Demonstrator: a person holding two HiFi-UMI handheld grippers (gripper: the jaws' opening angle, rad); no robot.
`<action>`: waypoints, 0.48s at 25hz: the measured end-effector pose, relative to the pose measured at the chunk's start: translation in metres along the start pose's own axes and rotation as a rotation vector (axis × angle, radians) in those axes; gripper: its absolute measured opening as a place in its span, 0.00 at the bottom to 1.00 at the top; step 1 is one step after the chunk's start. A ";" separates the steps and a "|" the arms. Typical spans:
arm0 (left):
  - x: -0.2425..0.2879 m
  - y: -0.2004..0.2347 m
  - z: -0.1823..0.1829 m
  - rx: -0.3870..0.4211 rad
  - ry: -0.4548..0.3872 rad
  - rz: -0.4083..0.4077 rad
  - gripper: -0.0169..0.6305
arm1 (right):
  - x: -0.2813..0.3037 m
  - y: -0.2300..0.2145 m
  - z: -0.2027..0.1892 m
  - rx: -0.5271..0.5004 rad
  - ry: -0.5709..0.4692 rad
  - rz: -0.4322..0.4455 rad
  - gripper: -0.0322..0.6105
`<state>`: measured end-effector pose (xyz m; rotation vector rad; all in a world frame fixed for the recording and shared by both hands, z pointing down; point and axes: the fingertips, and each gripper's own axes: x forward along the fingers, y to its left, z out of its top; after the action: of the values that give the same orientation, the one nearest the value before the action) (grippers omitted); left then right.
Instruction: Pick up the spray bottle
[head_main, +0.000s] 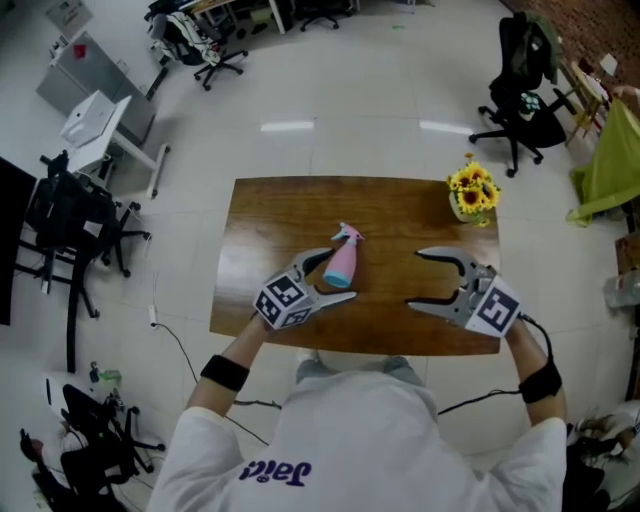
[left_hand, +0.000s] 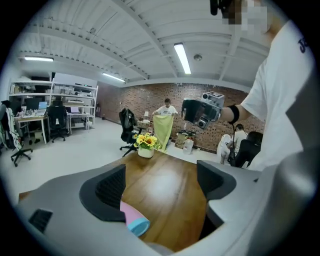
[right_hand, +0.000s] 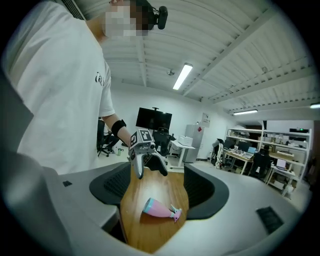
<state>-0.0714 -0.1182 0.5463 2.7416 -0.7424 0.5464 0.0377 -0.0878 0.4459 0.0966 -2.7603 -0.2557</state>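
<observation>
- Head view: pink spray bottle (head_main: 342, 262) lies on its side mid-table (head_main: 280, 210). My L gripper (head_main: 340, 275) is spread wide at its base; R gripper (head_main: 413, 278) spread too, empty.
- L gripper view: only the bottle's blue base end shows.
- R gripper view: whole bottle, incl. nozzle.

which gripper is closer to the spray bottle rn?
Left. The left gripper has its open fingers either side of the blue base of the spray bottle; the right gripper, also open, is well clear, off to the person's right.
</observation>
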 end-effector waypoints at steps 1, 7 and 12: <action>0.009 0.003 -0.004 -0.012 0.020 0.002 0.73 | -0.004 -0.002 -0.003 0.004 0.002 -0.018 0.59; 0.052 0.040 -0.048 -0.084 0.202 0.122 0.73 | -0.022 -0.009 -0.021 0.028 0.017 -0.103 0.59; 0.083 0.071 -0.088 -0.192 0.338 0.205 0.73 | -0.035 -0.013 -0.036 0.035 0.056 -0.160 0.59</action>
<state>-0.0683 -0.1846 0.6699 2.3301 -0.9361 0.9028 0.0842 -0.1027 0.4641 0.3298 -2.7045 -0.2422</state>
